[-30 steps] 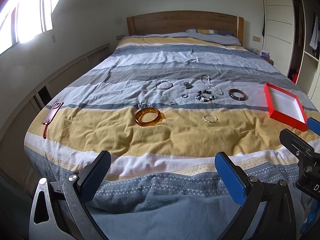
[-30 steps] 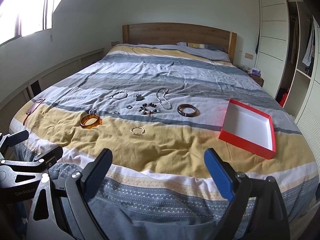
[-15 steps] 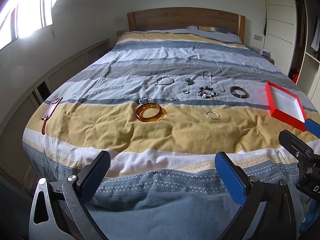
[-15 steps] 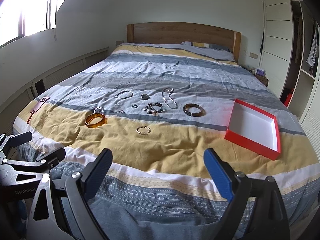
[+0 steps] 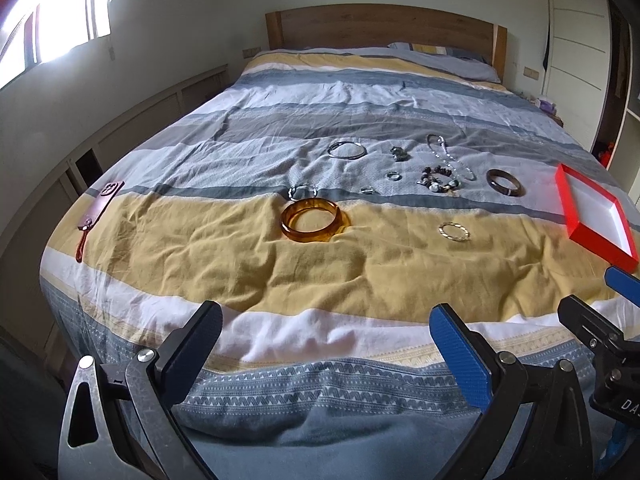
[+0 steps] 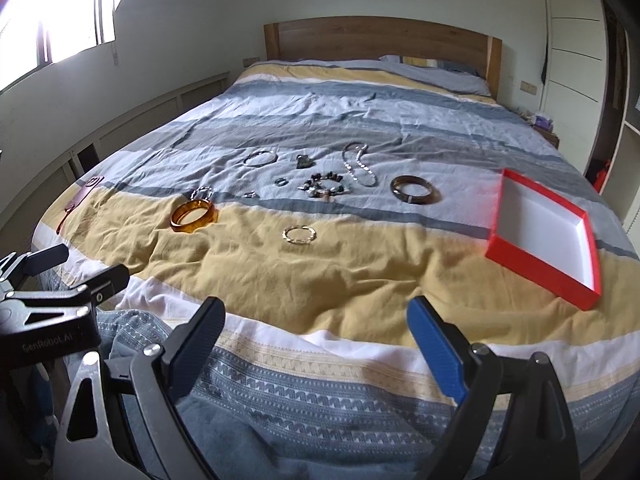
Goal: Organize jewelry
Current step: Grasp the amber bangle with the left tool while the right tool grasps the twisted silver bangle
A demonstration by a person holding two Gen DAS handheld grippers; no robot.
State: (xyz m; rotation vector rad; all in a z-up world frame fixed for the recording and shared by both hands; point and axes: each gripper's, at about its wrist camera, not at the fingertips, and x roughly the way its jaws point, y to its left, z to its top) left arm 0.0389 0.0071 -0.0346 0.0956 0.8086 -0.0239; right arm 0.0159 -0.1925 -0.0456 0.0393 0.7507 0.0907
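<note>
Jewelry lies spread over the striped bedspread. An amber bangle rests on the yellow stripe, and a thin gold bracelet lies right of it. Farther back are a silver bangle, a beaded bracelet, a chain necklace, small rings and a dark brown bangle. An empty red box with a white inside sits at the right. My left gripper and right gripper hang open at the foot of the bed, holding nothing.
A reddish phone case with a strap lies near the bed's left edge. A wooden headboard and pillows close the far end. White wardrobes stand along the right wall, a low panelled ledge along the left.
Both grippers have moved forward and a little higher toward the bed, so the jewelry and the red box appear closer. Both stay open. Nothing on the bed has shifted.
</note>
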